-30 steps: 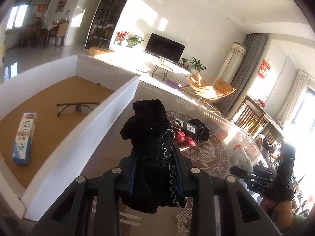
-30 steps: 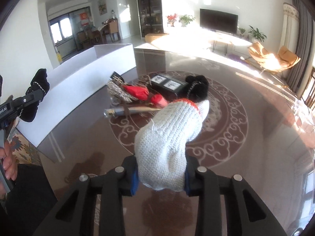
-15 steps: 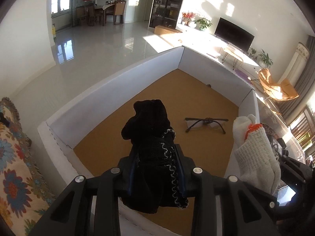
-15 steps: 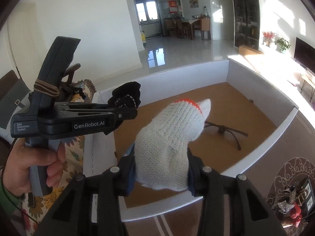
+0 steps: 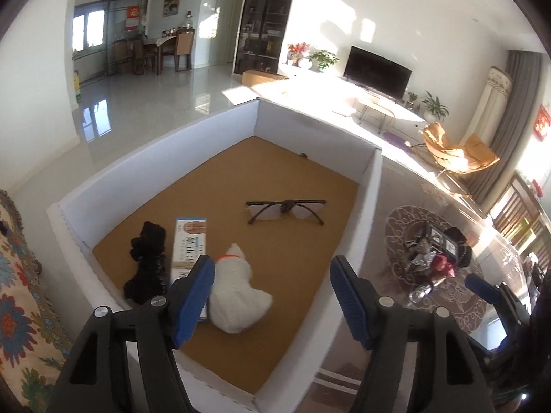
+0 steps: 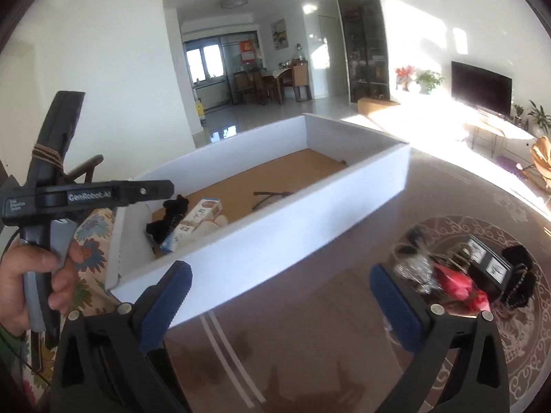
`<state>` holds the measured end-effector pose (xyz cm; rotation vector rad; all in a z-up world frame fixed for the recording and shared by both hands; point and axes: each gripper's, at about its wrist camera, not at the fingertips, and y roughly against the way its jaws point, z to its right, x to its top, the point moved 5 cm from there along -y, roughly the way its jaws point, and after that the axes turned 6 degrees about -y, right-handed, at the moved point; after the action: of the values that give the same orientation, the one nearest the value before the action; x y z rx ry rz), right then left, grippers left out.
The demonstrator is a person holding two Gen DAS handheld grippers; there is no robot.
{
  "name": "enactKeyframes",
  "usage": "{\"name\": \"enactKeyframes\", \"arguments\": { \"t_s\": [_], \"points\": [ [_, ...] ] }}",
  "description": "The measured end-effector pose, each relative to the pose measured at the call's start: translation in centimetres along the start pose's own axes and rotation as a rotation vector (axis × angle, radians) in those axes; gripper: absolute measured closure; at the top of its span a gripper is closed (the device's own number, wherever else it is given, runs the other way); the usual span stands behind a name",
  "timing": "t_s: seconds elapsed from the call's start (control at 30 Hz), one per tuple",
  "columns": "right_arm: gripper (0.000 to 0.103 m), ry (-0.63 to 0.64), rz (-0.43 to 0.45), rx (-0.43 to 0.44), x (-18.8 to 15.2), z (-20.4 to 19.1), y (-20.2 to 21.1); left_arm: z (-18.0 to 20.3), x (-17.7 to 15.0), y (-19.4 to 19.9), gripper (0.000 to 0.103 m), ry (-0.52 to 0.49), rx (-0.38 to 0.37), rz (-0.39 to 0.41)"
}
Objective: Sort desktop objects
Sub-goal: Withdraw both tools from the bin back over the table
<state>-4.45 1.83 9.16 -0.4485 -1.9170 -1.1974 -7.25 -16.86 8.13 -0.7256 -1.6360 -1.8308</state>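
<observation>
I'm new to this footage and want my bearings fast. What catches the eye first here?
The big white box with its brown floor fills the left wrist view. A white glove, a black glove, a carton and glasses lie in it. The left gripper hangs over it, jaws opening and empty. To the right, leftover clutter sits on the patterned table.

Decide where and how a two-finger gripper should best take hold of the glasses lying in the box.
Probably the bridge of the glasses, from straight above, fingers closing front to back. The frame lies flat with temples unfolded, and the bridge is its narrow, rigid centre, sparing the lenses.
</observation>
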Motion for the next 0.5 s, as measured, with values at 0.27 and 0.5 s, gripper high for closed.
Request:
{"name": "enactKeyframes", "arguments": {
  "t_s": [0.27, 0.5],
  "points": [
    [0.000, -0.210, -0.136, -0.476, -10.6, 18.0, 9.3, 19.2, -5.0, -1.7, 0.000, -0.197, -0.348, -0.088],
    [0.000, -0.258, -0.196, -0.572, -14.5, 21.5, 11.1, 23.6, -9.9, -8.5, 0.000, -0.236, -0.282, -0.233]
  ]
}}
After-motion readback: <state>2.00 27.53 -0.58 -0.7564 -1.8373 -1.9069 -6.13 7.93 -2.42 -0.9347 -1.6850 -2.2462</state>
